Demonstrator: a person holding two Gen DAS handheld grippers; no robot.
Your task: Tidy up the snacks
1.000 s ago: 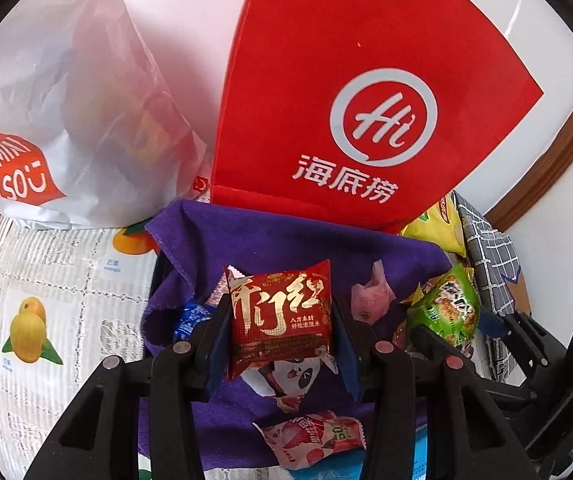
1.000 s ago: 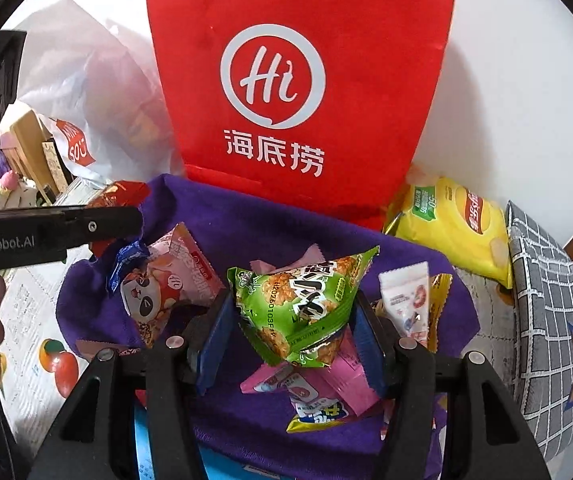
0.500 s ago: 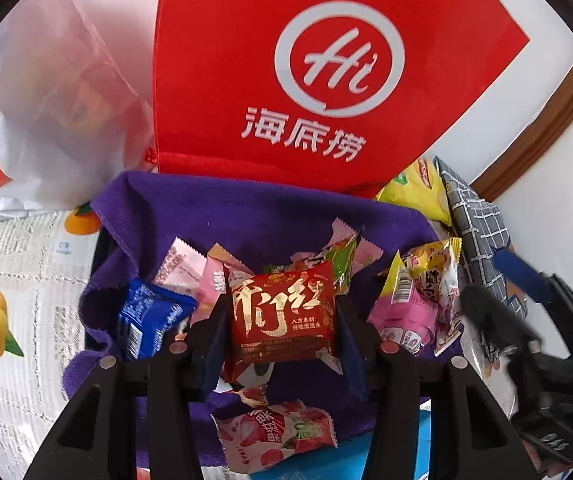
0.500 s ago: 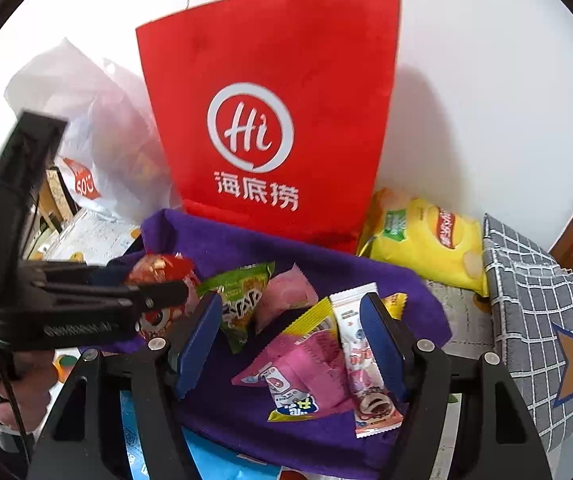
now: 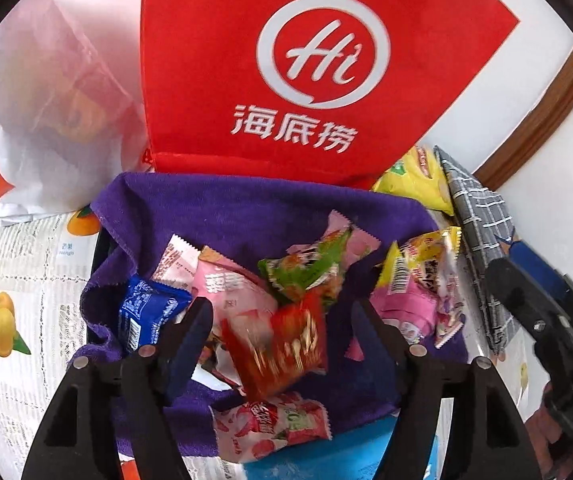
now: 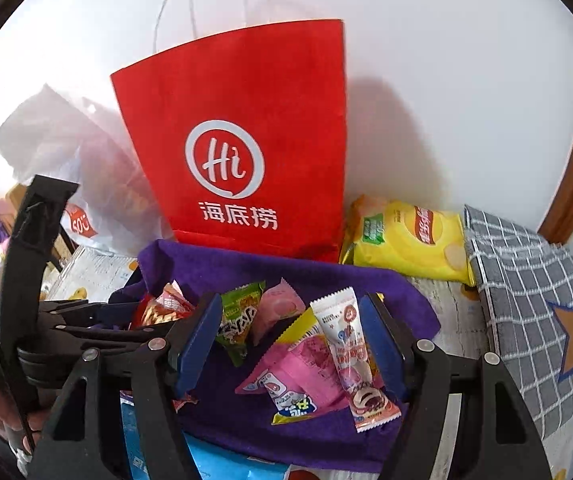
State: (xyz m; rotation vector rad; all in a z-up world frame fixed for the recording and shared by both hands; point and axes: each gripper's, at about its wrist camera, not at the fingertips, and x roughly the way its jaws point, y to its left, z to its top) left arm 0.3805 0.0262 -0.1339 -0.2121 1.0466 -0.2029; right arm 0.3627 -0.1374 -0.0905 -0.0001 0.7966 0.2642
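Note:
A purple cloth [image 5: 222, 208] lines a bin holding several snack packets. My left gripper [image 5: 282, 312] hangs over it with its jaws opening. The red packet [image 5: 278, 346] sits tilted and blurred between them, clear of both pads. A green packet [image 5: 306, 268] and a blue packet [image 5: 146, 312] lie just beyond it. In the right wrist view my right gripper [image 6: 291, 312] stands open above the cloth [image 6: 326, 276], holding nothing. The green packet [image 6: 240, 316] lies by its left finger, and pink packets [image 6: 298, 376] and a white stick packet [image 6: 346, 344] lie below.
A red paper bag [image 6: 246, 152] stands against the wall behind the bin. A white plastic bag [image 5: 38, 100] sits to its left. On the right are a yellow chip bag [image 6: 406, 240] and a grey checked fabric box [image 6: 534, 312]. Fruit-printed paper [image 5: 18, 300] covers the table.
My left jaws spread and the red packet came loose, tipping and blurring. My right gripper released the green packet, which now lies on the cloth, then rose and pulled back.

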